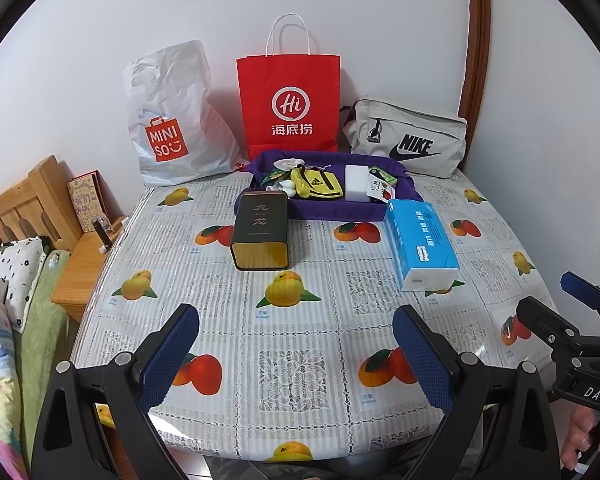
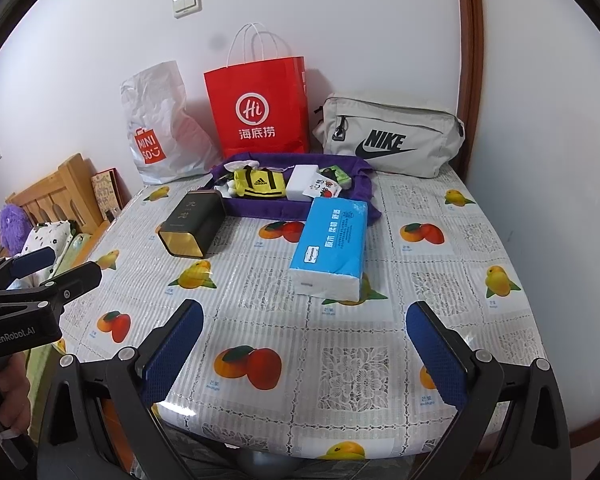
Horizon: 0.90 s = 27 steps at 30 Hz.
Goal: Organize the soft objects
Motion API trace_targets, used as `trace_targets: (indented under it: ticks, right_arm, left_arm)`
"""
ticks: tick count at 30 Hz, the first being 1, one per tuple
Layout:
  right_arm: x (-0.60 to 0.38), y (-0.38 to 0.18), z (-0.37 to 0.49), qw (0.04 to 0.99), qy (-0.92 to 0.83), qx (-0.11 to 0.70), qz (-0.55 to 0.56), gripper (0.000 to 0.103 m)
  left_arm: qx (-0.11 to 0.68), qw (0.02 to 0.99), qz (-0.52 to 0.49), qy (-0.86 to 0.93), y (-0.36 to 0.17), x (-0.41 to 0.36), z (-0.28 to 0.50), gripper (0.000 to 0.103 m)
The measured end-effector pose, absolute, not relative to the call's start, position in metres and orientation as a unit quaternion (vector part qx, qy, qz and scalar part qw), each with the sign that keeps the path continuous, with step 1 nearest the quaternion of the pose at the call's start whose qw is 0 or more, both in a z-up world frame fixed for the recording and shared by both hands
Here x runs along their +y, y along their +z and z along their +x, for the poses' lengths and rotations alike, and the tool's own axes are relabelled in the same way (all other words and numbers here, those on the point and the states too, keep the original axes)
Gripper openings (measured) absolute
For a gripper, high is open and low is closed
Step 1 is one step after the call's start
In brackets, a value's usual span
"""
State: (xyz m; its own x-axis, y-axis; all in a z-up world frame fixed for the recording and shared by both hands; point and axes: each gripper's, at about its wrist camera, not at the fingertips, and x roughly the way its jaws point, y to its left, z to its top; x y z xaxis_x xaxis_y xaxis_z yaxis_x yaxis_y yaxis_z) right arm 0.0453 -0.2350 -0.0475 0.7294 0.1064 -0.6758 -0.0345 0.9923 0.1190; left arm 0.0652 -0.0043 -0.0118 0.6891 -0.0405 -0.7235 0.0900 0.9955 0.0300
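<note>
Both grippers' fingers spread, holding nothing: left gripper (image 1: 296, 356), right gripper (image 2: 304, 356), hovering over near edge of table (image 1: 300, 312). Ahead, blue tissue pack (image 2: 332, 248) lies beside black tin (image 2: 192, 226). Behind them, purple tray (image 2: 260, 210) holds yellow pouch (image 2: 260, 184), white sponge (image 2: 302, 188). Bags against wall.

Bare tablecloth (image 1: 300, 332) before tin (image 1: 260, 232), tissues (image 1: 420, 240)

Both wrist views sit low at the near table (image 1: 228, 344) edge, facing the far wall. Left view is centred; right view looks from further right. Both share tabletop and bags.
</note>
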Motion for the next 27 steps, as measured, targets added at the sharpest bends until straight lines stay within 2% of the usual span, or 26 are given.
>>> trace_targets:
  ticks: [27]
  right_arm:
    - [-0.2376,-0.0451,0.0428,0.929,0.037,0.364,0.049,0.100]
  left_arm:
    - [0.392,0.919,0.031,-0.036,-0.0118,-0.0032,0.0647,0.098]
